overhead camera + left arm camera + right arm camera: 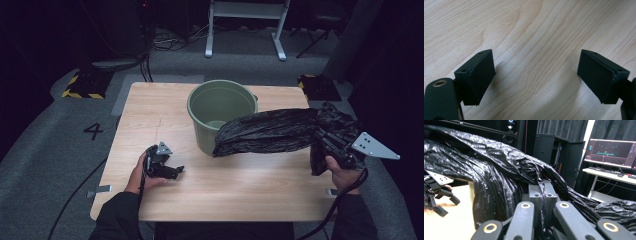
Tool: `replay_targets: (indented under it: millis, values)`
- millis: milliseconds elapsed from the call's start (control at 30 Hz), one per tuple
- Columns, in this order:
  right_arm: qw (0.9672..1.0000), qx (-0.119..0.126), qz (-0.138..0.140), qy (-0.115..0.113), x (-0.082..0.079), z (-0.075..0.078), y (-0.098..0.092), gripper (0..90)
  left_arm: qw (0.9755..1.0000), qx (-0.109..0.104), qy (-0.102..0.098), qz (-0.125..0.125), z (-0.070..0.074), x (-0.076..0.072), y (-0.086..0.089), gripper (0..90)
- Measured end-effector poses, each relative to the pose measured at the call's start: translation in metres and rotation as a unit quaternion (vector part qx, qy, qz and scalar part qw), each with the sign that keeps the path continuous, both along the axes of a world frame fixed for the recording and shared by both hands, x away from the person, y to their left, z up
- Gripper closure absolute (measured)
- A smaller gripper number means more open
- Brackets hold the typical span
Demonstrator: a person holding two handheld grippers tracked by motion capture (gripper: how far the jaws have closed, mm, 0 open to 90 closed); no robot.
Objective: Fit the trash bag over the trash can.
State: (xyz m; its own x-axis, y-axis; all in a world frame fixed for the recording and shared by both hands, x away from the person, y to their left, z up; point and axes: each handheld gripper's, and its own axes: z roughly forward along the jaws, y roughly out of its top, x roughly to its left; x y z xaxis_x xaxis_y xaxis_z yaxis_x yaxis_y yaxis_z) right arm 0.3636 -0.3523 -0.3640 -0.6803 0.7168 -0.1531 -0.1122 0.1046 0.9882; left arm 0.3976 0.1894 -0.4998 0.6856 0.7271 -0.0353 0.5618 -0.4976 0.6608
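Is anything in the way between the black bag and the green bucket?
Nothing visible is. The right gripper is shut on the black bag, whose loose end hangs right beside the green bucket. The bucket's mouth is open.

Probably a lab: dark equipment racks (pixel 544 150), a monitor (pixel 610 152), hazard-taped floor (pixel 80 86).

Overhead forward-down view; two close jaw-level views.

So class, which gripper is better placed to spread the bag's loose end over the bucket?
Probably the left gripper: open, empty, near the green bucket. The right gripper is shut on the black bag.
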Motion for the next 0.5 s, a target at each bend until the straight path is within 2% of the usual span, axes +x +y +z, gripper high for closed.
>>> replay_targets:
  millis: [67,133,167,200,233,267,300,333,367,400,433,467,500]
  values:
    - [1.0,-0.005,-0.007,0.0,0.0,0.003,0.001,89.7,1.0,-0.002,0.001,-0.003,0.001,0.0,-0.001,16.7]
    - [0.9999,-0.007,-0.013,0.001,0.002,0.006,0.003,89.6,0.9998,-0.013,-0.002,-0.012,0.004,-0.002,0.0,16.9]
    - [0.9995,-0.016,-0.028,0.002,0.006,0.01,0.007,89.7,0.9998,-0.015,-0.011,-0.012,0.007,-0.003,0.001,16.7]
    - [0.9991,-0.021,-0.037,0.003,0.008,0.011,0.009,89.6,0.9989,-0.02,-0.041,-0.012,0.016,-0.007,0.002,16.7]
    - [0.9991,-0.021,-0.037,0.003,0.008,0.011,0.009,89.6,0.9989,-0.02,-0.041,-0.012,0.016,-0.007,0.002,16.7]
    - [0.9985,-0.019,-0.05,0.006,0.011,0.014,0.013,89.5,0.9983,-0.035,-0.046,-0.011,0.023,-0.009,0.004,16.7]
    - [0.9985,-0.019,-0.05,0.006,0.011,0.014,0.013,89.5,0.9973,-0.047,-0.055,-0.009,0.03,-0.011,0.006,16.7]
    - [0.9972,-0.025,-0.069,0.011,0.014,0.016,0.019,89.4,0.9942,-0.071,-0.081,-0.01,0.044,-0.016,0.01,16.7]
    - [0.9972,-0.025,-0.069,0.011,0.014,0.016,0.019,89.4,0.9942,-0.071,-0.081,-0.01,0.044,-0.016,0.01,16.7]
    - [0.9968,-0.028,-0.074,0.011,0.015,0.017,0.02,89.4,0.9918,-0.083,-0.096,-0.011,0.054,-0.02,0.013,16.7]
    - [0.9953,-0.039,-0.087,0.011,0.018,0.019,0.025,89.4,0.9879,-0.093,-0.124,-0.004,0.069,-0.025,0.015,16.7]
    - [0.9953,-0.039,-0.087,0.011,0.018,0.019,0.025,89.4,0.9879,-0.093,-0.124,-0.004,0.069,-0.025,0.015,16.8]
    - [0.9941,-0.049,-0.095,0.015,0.021,0.02,0.03,89.4,0.9858,-0.097,-0.137,-0.003,0.075,-0.026,0.016,17.0]
